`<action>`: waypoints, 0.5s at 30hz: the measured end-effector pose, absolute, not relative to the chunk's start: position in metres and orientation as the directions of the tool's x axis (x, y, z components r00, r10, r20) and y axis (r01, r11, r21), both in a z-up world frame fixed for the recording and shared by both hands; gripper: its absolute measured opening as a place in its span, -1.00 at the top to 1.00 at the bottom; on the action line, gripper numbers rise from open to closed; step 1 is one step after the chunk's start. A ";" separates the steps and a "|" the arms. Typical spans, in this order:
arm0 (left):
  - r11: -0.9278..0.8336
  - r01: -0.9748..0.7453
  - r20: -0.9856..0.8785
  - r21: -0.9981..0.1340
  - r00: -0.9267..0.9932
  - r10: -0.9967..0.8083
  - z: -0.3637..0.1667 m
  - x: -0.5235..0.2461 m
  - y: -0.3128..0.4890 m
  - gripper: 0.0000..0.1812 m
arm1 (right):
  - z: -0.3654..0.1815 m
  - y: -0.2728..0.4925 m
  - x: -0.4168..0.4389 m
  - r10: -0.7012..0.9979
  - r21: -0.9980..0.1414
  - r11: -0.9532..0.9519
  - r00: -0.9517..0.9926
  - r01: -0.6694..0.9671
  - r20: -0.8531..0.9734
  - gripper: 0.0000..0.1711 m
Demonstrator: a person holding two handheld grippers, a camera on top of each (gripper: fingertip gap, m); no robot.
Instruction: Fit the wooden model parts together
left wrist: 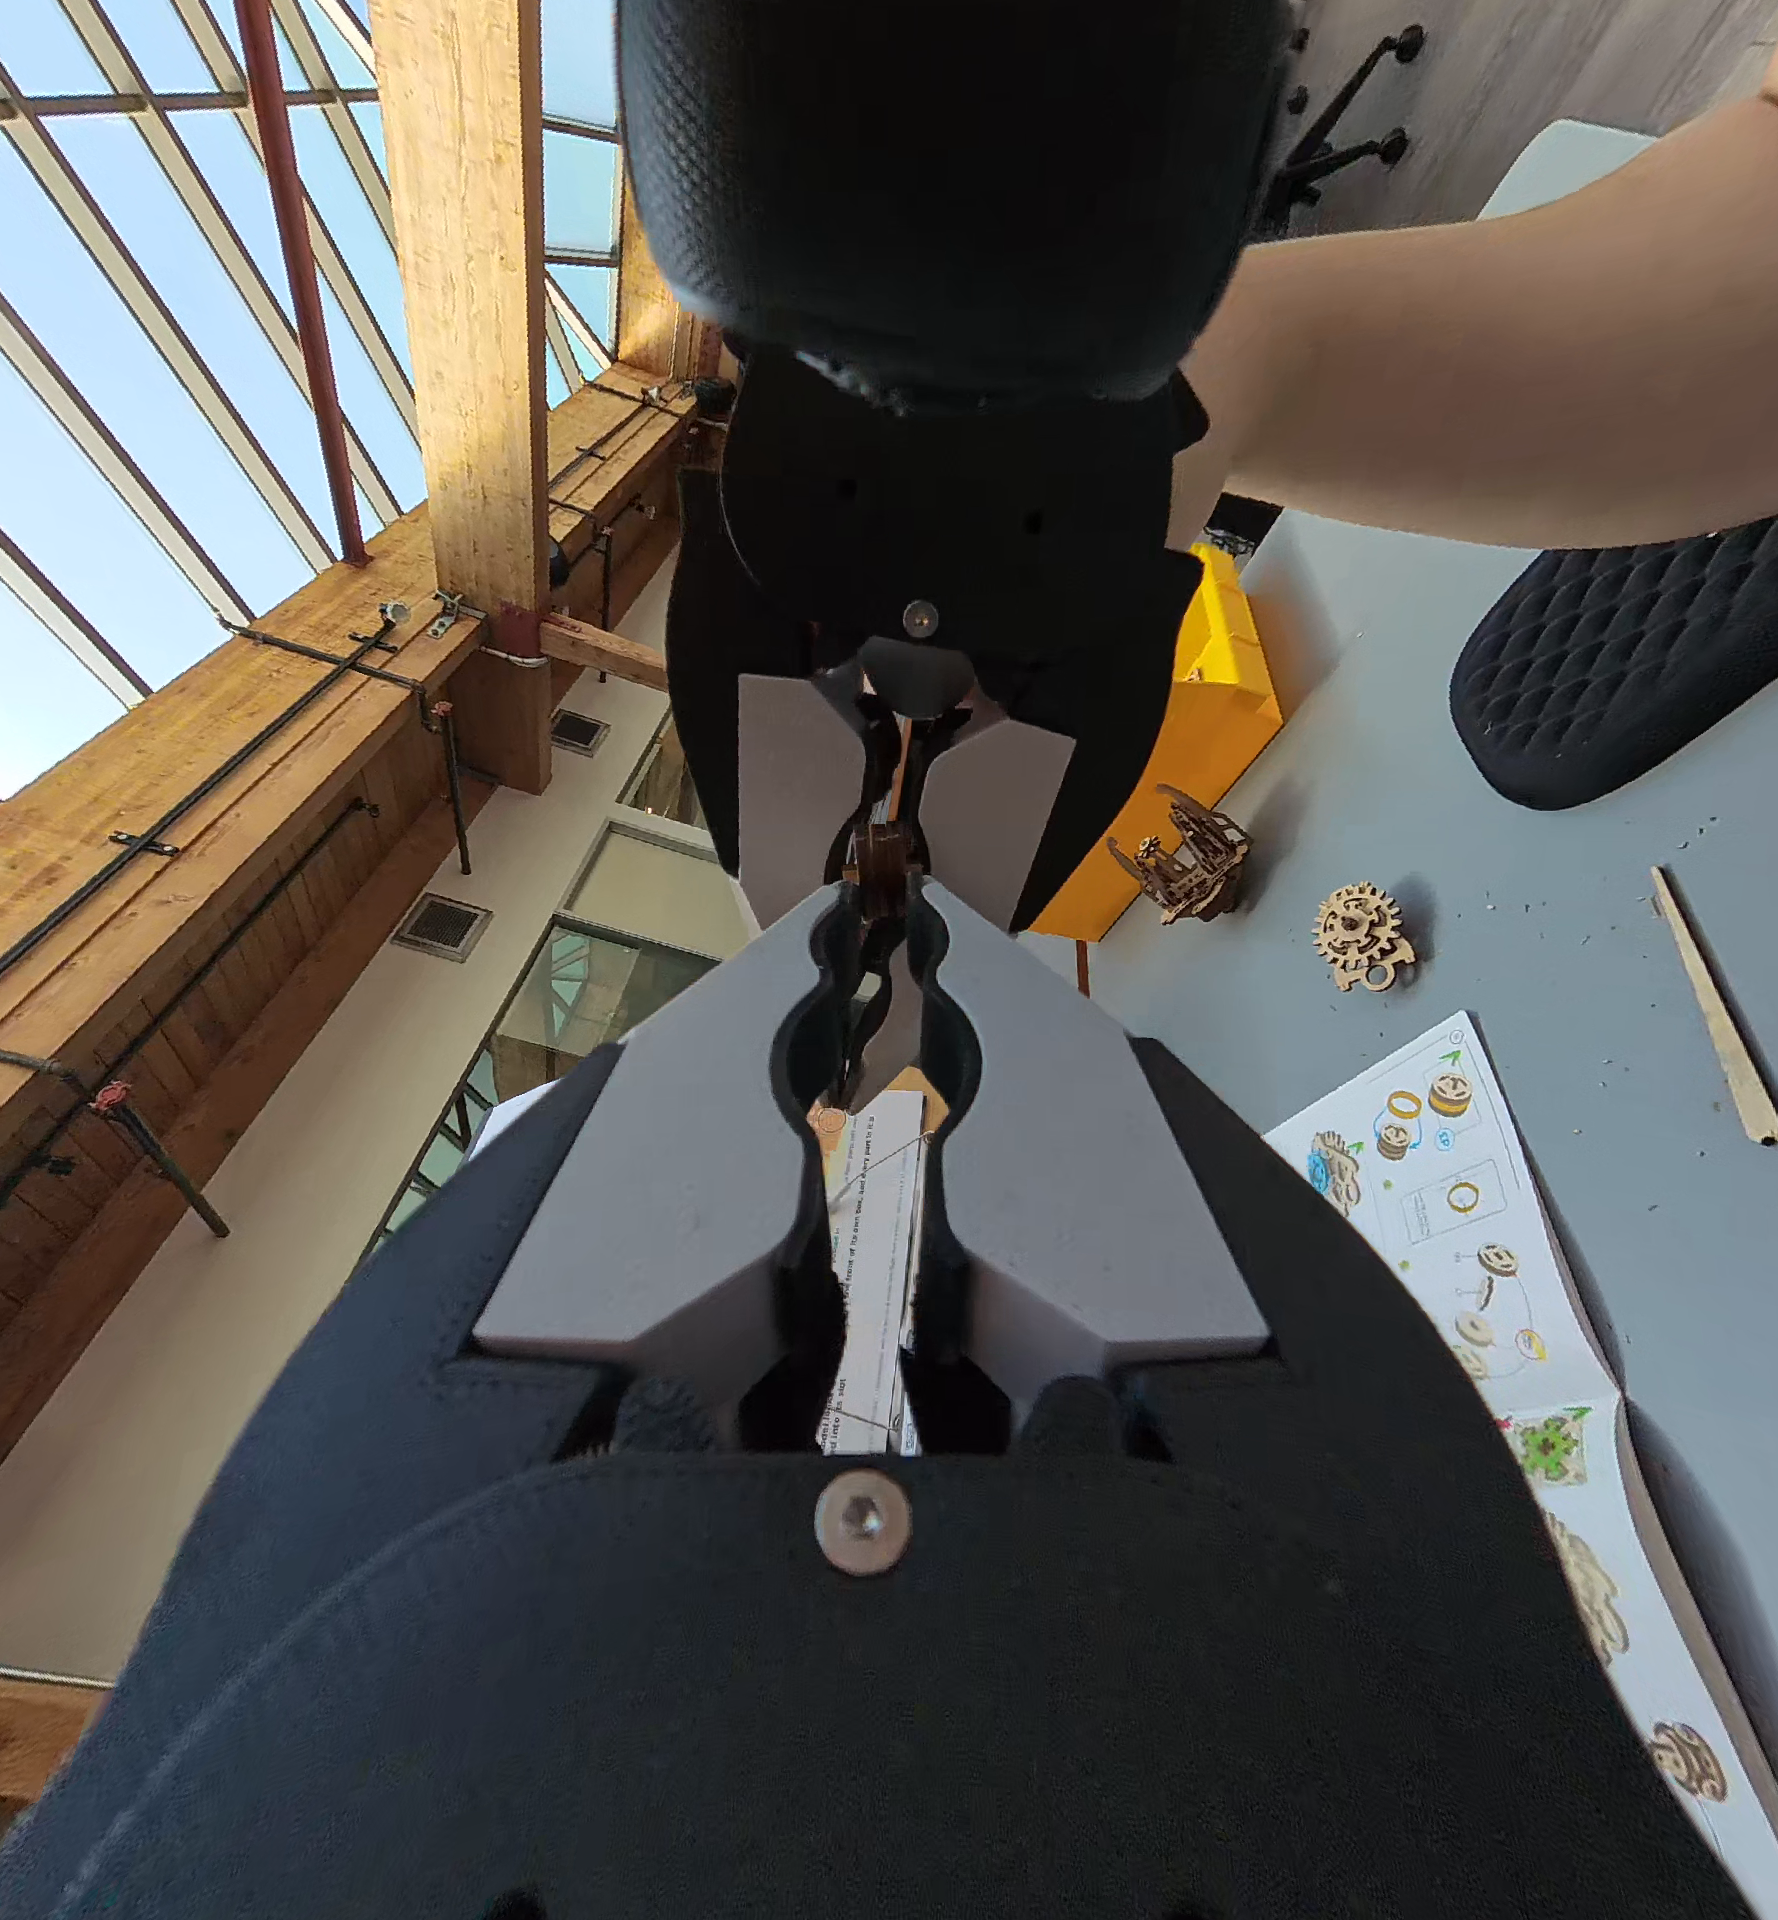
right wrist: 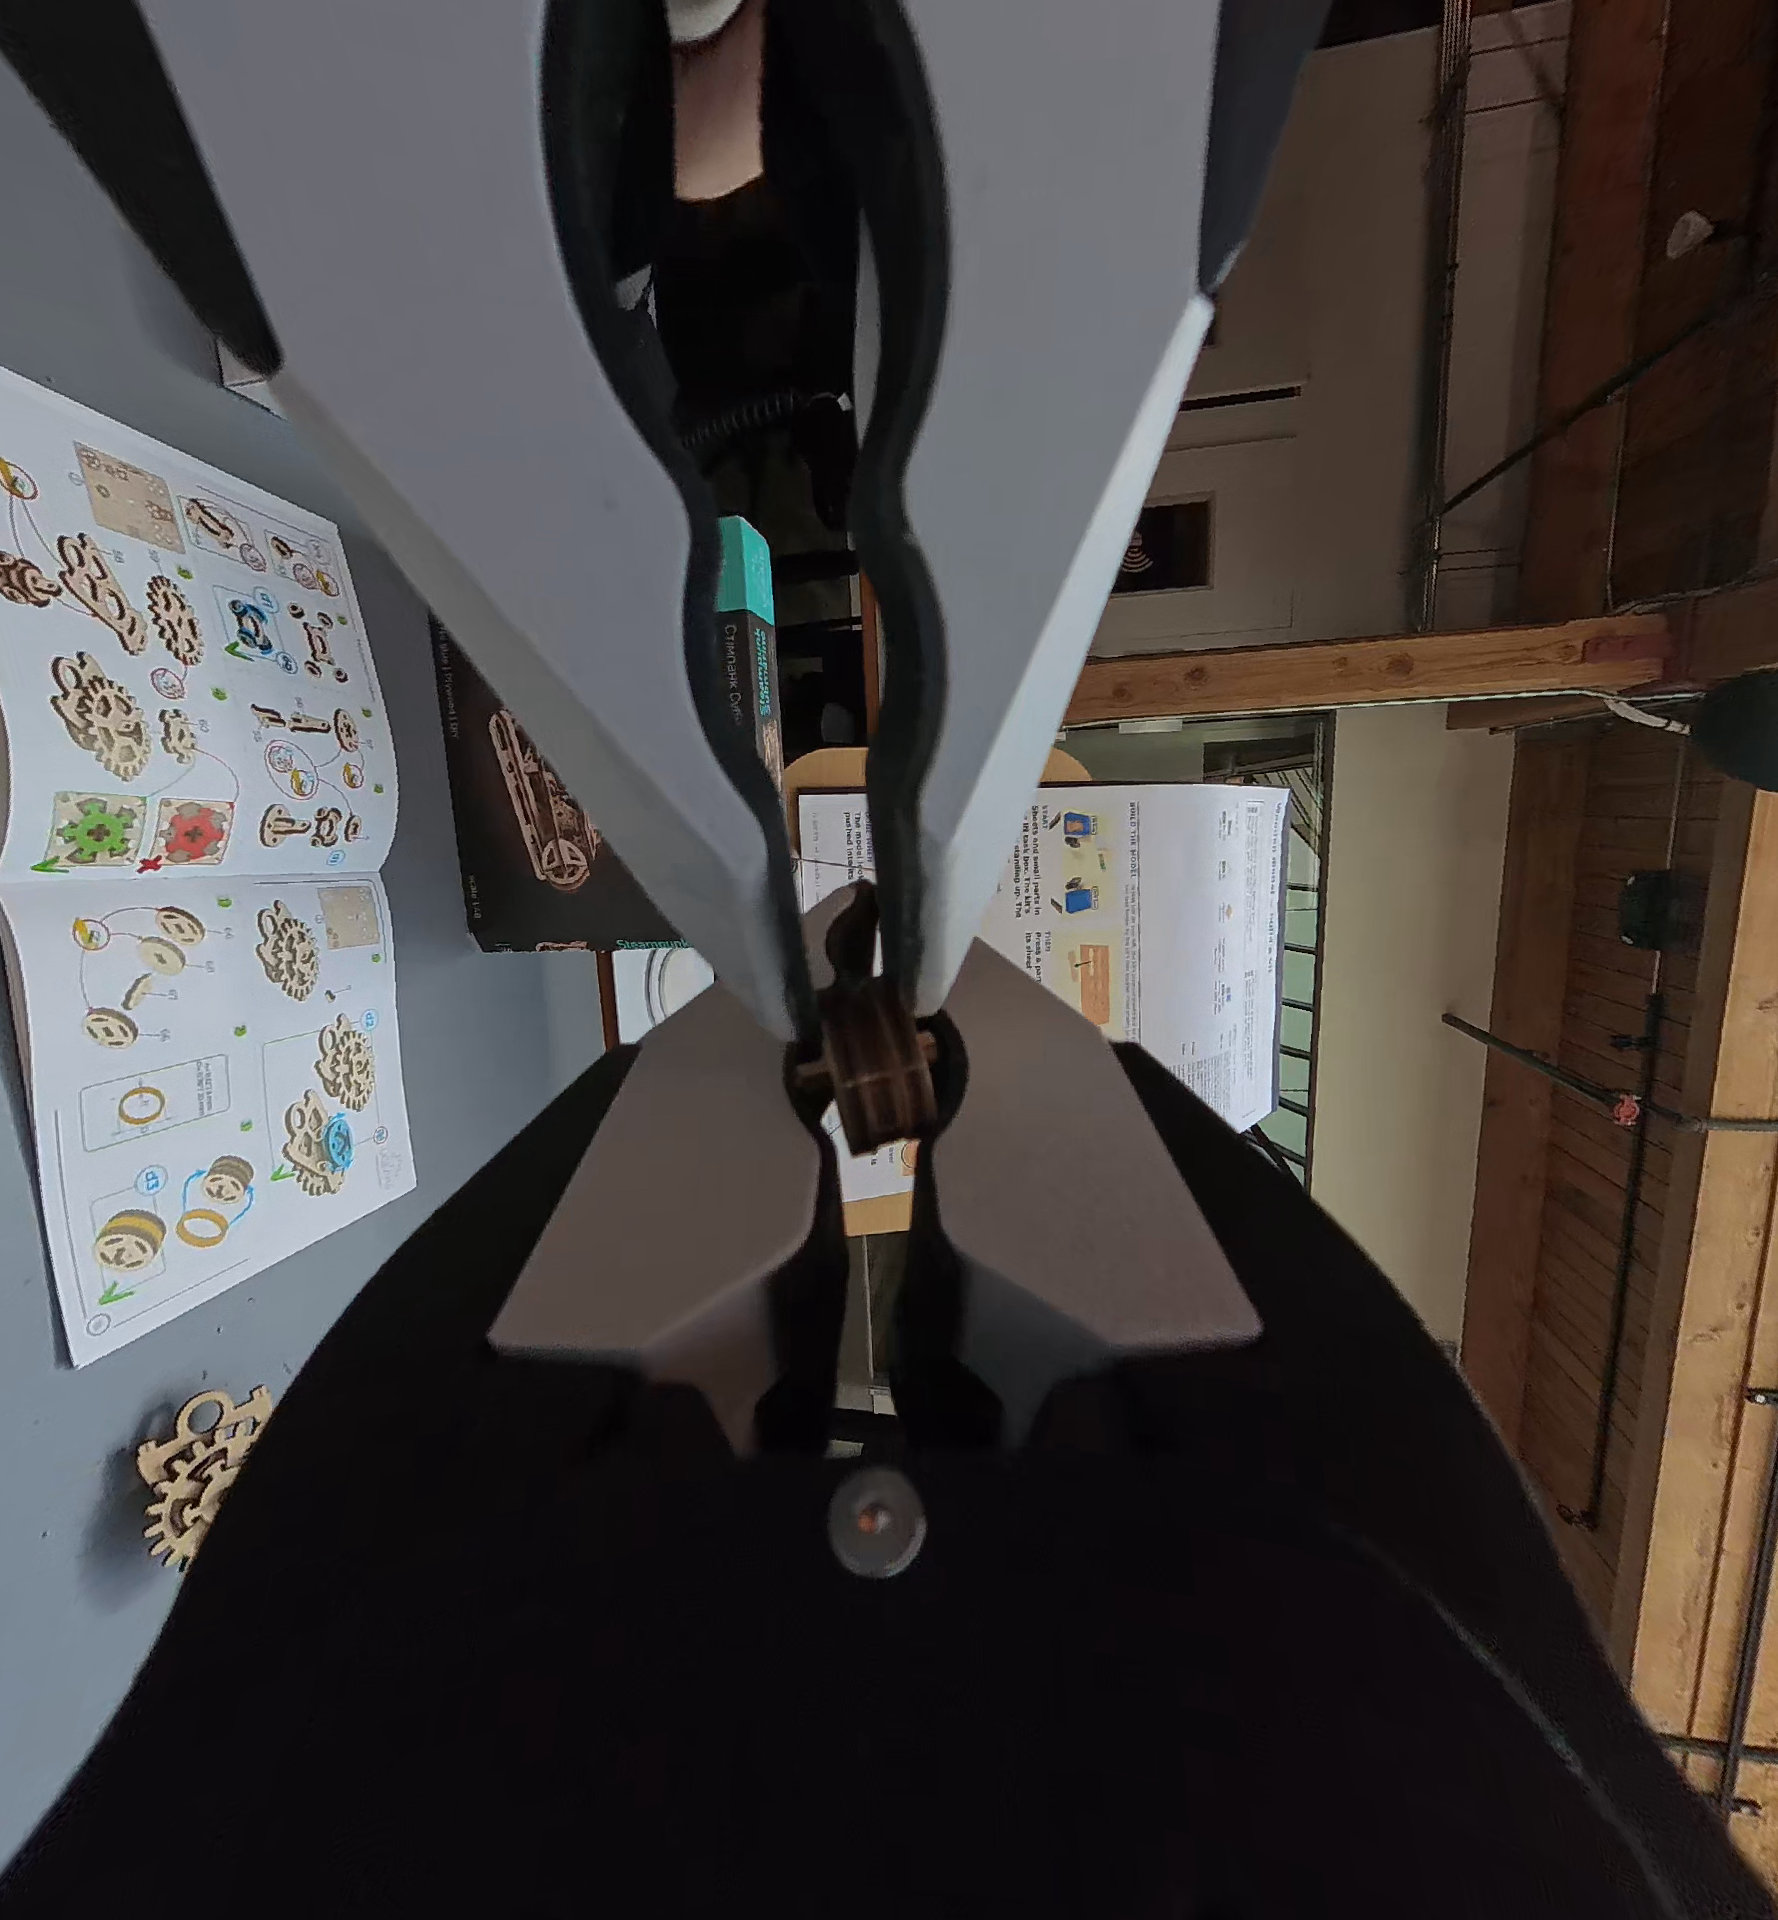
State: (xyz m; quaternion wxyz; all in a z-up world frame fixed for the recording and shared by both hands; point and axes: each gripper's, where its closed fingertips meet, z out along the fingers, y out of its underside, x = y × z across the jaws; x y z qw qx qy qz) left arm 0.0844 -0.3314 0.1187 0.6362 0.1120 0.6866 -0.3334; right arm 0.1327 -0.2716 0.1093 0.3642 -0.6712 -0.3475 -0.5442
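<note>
1. The wheel (right wrist: 874, 1075), a small dark layered wooden disc, is sitting in mid-air between the two claws, which are meeting tip to tip above the table (left wrist: 1550, 790).
2. The right claw (right wrist: 869, 1081) is pinching the wheel, its jaws nearly closed on it. The left claw (left wrist: 880, 899) is reaching in from the opposite side, jaws narrowed to a slim gap at the same piece; whether it is holding the wheel itself or a peg in it, I cannot tell.
3. Judging by this, one small joint is being pressed home now, and the build looks partly done.
4. On the table, to the right in the left wrist view, a gear assembly (left wrist: 1363, 935) is lying finished, with a taller frame piece (left wrist: 1191, 852) just beyond it. A loose stick (left wrist: 1716, 1023) is lying apart, still unused, so more fitting seems left.
5. A yellow bin (left wrist: 1212, 727) is standing at the far edge.
6. The open manual (right wrist: 189, 831) is showing step diagrams. A dark kit box (right wrist: 521, 810) and a printed sheet (right wrist: 1155, 935) are standing farther off. All three are bearing print, which I am leaving unquoted.
</note>
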 end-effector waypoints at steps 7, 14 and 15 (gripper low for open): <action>0.749 0.609 -0.965 -0.260 -0.139 -0.221 0.119 0.074 -0.336 0.93 | 0.111 -0.270 0.131 0.054 -0.120 -0.494 0.168 0.861 0.984 0.89; 0.788 0.579 -0.978 -0.208 -0.110 -0.178 0.114 0.078 -0.338 0.93 | 0.102 -0.267 0.140 0.087 -0.078 -0.543 0.148 0.836 0.985 0.92; 0.787 0.581 -0.978 -0.208 -0.108 -0.179 0.114 0.078 -0.338 0.93 | 0.103 -0.267 0.140 0.084 -0.080 -0.545 0.149 0.834 0.985 0.92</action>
